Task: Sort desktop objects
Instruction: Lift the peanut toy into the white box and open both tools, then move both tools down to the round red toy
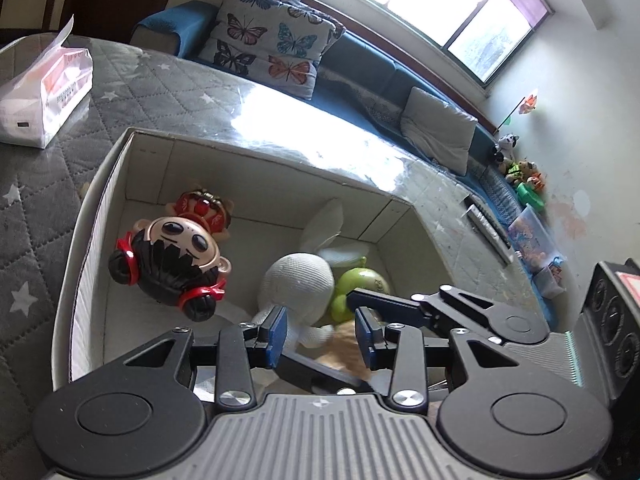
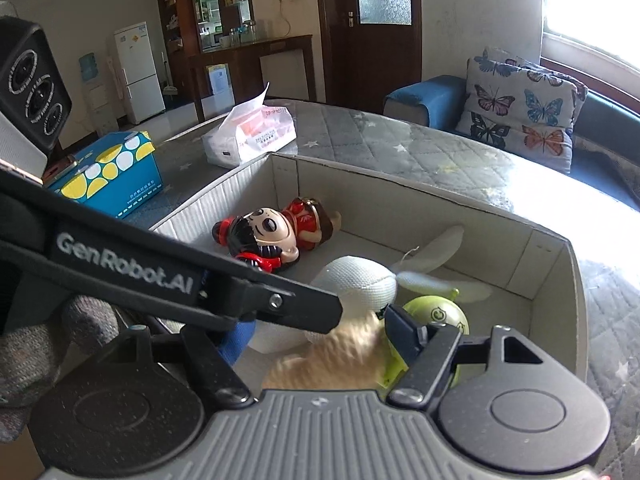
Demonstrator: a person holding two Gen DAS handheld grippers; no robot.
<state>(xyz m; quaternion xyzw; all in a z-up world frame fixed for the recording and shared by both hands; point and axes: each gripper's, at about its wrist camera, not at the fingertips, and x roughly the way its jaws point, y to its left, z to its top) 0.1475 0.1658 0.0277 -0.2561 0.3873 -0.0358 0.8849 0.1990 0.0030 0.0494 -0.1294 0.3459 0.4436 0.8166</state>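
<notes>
Hovering over the cardboard box (image 1: pixel 120 152) — both grippers (image 1: pixel 321 330) (image 2: pixel 320 328) spread apart above knitted white plush (image 1: pixel 298 280).

cardboard box (image 2: pixel 400 184) is seen on quilted table | doll (image 2: pixel 276 236) is laid on its side inside | white plush (image 2: pixel 356 284), green toy (image 2: pixel 440 316) are lodged near right gripper (image 2: pixel 320 336) | beige plush (image 2: pixel 340 356) is framed between parted fingers | left gripper's arm (image 2: pixel 160 268) is crossed in front

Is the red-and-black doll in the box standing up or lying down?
Lying down. The doll rests on its back on the floor of the box, face up and apart from the white plush.
</notes>
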